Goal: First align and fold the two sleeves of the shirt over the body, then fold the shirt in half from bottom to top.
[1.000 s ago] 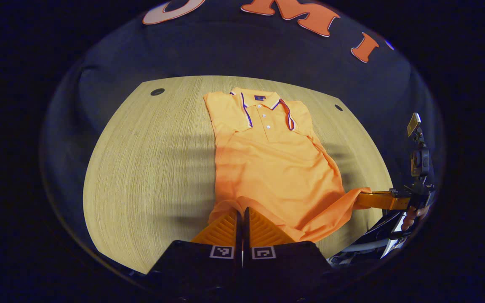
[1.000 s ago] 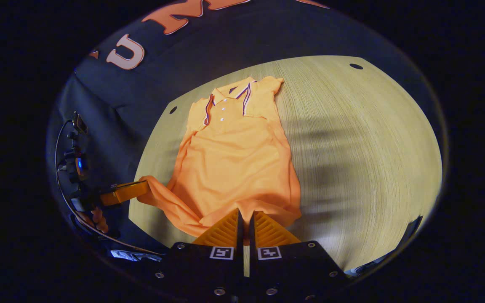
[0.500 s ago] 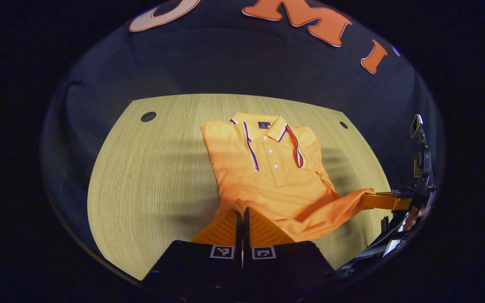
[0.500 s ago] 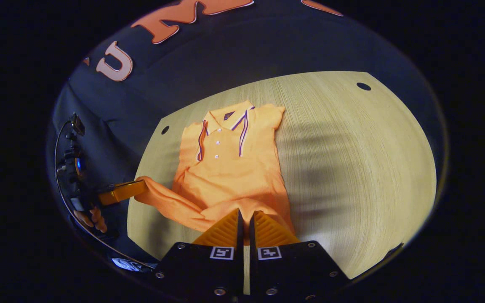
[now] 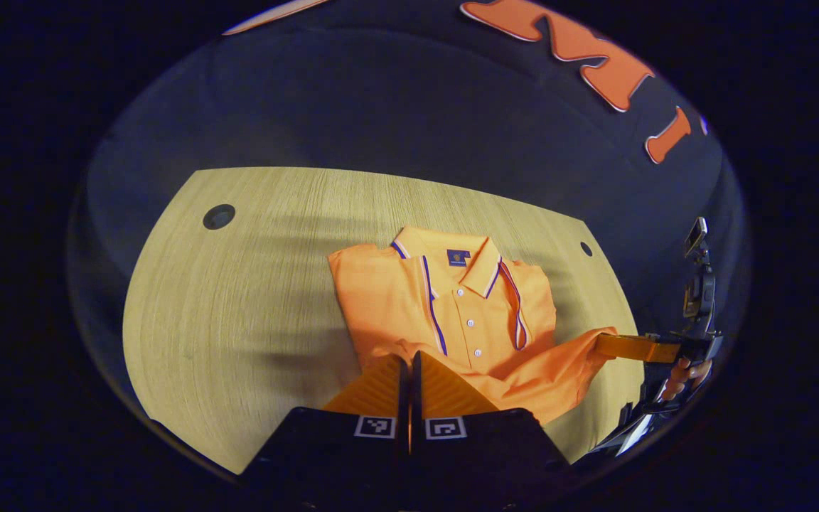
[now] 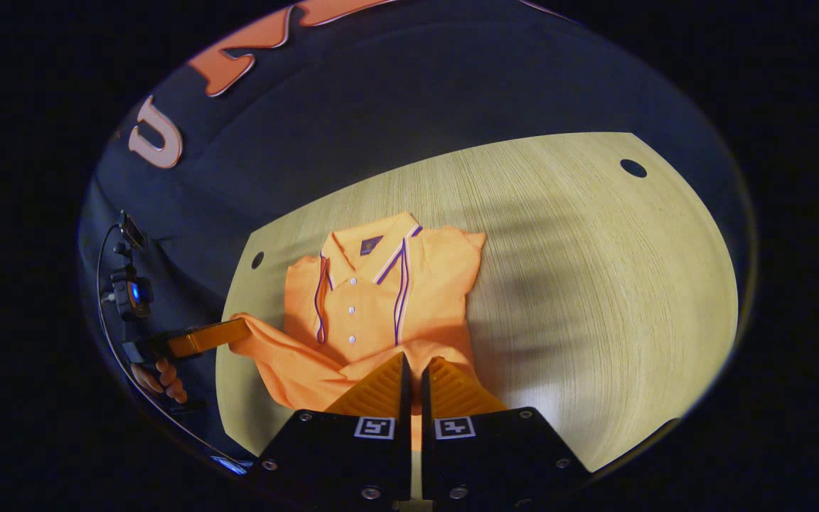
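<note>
An orange polo shirt point(image 5: 466, 313) with a striped collar lies on the wooden table point(image 5: 239, 284), sleeves folded over its body. In the left gripper view, my left gripper point(image 5: 409, 366) is shut on the left corner of the shirt's bottom hem. The hem is lifted and hangs over the lower body, close below the button placket. My right gripper point(image 5: 633, 347) shows at the right, shut on the other hem corner. In the right gripper view, the right gripper point(image 6: 413, 366) pinches the hem over the shirt point(image 6: 374, 299), and the left gripper point(image 6: 203, 338) holds the stretched hem at the left.
The table point(image 6: 594, 270) has small round holes near its far corners point(image 5: 218, 216) point(image 6: 633, 168). The dark booth wall stands behind the far edge. A hand point(image 6: 164, 377) grips the left tool; another hand point(image 5: 680, 373) grips the right one. Bare wood lies on both sides of the shirt.
Both grippers have carried the bottom hem forward toward the collar. The lifted fabric now covers most of the shirt's lower body, and the collar looks much closer.
</note>
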`<act>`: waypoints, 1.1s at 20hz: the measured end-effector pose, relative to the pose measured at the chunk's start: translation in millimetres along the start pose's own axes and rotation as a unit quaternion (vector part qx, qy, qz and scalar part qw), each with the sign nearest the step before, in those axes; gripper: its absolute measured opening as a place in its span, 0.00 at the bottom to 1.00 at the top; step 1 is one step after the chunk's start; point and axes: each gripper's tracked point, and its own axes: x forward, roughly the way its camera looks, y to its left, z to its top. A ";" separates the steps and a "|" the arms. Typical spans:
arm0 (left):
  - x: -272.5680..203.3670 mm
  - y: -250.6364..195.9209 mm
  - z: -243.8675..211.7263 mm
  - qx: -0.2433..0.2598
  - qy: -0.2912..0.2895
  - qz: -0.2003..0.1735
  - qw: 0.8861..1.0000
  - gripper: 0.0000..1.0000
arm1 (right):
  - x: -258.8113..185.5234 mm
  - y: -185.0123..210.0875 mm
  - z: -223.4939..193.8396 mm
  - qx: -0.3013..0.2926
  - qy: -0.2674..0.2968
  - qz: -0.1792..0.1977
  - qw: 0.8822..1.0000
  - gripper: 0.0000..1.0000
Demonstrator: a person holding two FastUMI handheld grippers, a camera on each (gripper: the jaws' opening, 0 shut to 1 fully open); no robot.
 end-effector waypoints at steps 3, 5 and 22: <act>27.1 13.4 26.0 -0.008 0.012 -0.011 1.000 0.01 | 22.6 -4.1 30.7 0.002 0.002 -0.007 1.000 0.06; 43.0 21.8 42.6 -0.012 0.014 -0.015 1.000 0.01 | 36.3 -5.3 47.2 0.010 0.005 -0.009 1.000 0.06; 109.7 84.3 93.3 -0.142 0.023 0.014 0.990 0.29 | 90.8 -60.9 116.7 0.087 -0.025 -0.091 0.992 0.31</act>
